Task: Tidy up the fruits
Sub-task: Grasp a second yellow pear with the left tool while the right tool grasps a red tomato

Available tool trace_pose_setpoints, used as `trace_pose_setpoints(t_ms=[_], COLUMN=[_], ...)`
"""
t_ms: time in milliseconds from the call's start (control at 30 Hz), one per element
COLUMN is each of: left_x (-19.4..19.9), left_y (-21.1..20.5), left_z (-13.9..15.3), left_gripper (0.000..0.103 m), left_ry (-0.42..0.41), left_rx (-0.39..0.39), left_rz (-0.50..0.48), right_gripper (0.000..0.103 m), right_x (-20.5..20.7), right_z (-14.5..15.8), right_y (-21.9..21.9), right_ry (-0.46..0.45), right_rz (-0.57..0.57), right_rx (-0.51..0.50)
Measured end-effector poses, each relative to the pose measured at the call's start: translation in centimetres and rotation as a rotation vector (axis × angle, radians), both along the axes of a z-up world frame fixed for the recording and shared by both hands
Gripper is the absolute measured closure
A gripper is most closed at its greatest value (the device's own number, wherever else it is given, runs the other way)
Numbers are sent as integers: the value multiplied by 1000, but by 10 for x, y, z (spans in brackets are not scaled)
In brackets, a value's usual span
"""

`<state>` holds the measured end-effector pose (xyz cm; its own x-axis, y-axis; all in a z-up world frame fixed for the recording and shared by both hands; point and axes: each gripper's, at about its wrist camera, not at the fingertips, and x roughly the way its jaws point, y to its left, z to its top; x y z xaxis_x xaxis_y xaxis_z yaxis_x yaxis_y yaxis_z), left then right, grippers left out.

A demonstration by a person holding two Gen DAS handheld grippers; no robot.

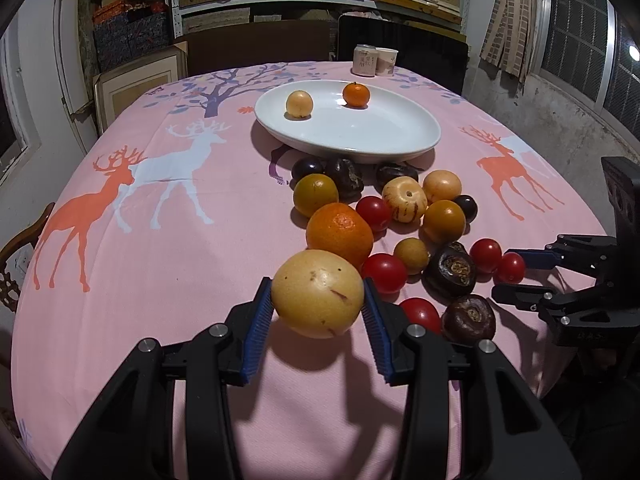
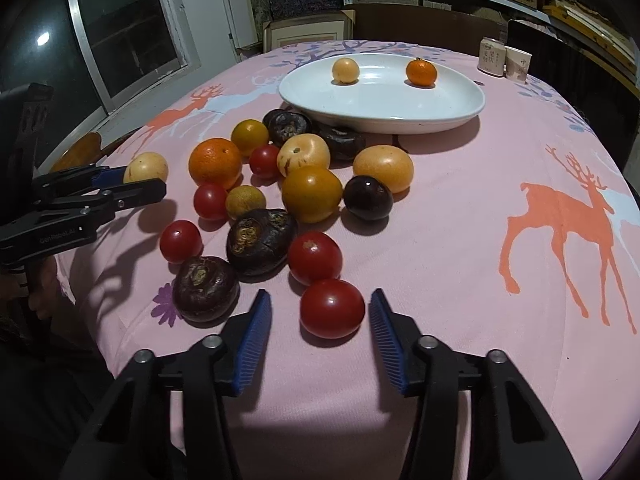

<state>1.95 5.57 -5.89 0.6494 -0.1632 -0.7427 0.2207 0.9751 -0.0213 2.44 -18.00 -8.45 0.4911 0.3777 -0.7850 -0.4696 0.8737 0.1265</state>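
My left gripper (image 1: 318,304) is shut on a pale yellow round fruit (image 1: 318,294), its blue pads pressing both sides just above the pink cloth. The right wrist view shows that gripper (image 2: 154,184) at far left with the yellow fruit (image 2: 146,166). My right gripper (image 2: 320,320) is open around a red tomato (image 2: 332,308); the left pad stands clear of it and the right pad is close beside it. The left wrist view shows this gripper (image 1: 506,278) at the tomato (image 1: 510,268). The white oval plate (image 1: 348,152) (image 2: 380,124) holds a pale fruit (image 1: 299,103) and a small orange (image 1: 356,94).
A pile of loose fruit lies before the plate: a big orange (image 1: 339,234), several red tomatoes, yellow-orange fruits and dark brown-purple ones (image 2: 206,294). A can (image 2: 492,56) and a paper cup (image 2: 518,63) stand at the back. The cloth (image 2: 520,140) drops at the table edges.
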Motion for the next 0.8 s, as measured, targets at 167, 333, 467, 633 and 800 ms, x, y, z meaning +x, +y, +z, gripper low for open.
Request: trace_pose_setpoints(t_ms=[167, 333, 467, 633, 800], left_x=[0, 0, 0, -1, -2], left_y=[-1, -1, -3, -4, -5], left_z=[0, -1, -2, -2, -2], left_gripper=[60, 60, 60, 60, 60], left_ry=[1, 6, 6, 6, 3], left_rx=[1, -2, 0, -2, -5], left_rz=[-2, -4, -8, -9, -10], right_gripper=[69, 71, 71, 70, 72], right_x=[2, 3, 3, 0, 0], right_z=[0, 0, -1, 2, 0], right_y=[-3, -5, -5, -2, -2], right_ry=[3, 6, 5, -11, -15], right_rz=[-21, -27, -26, -13, -21], right_rx=[-4, -1, 0, -20, -32])
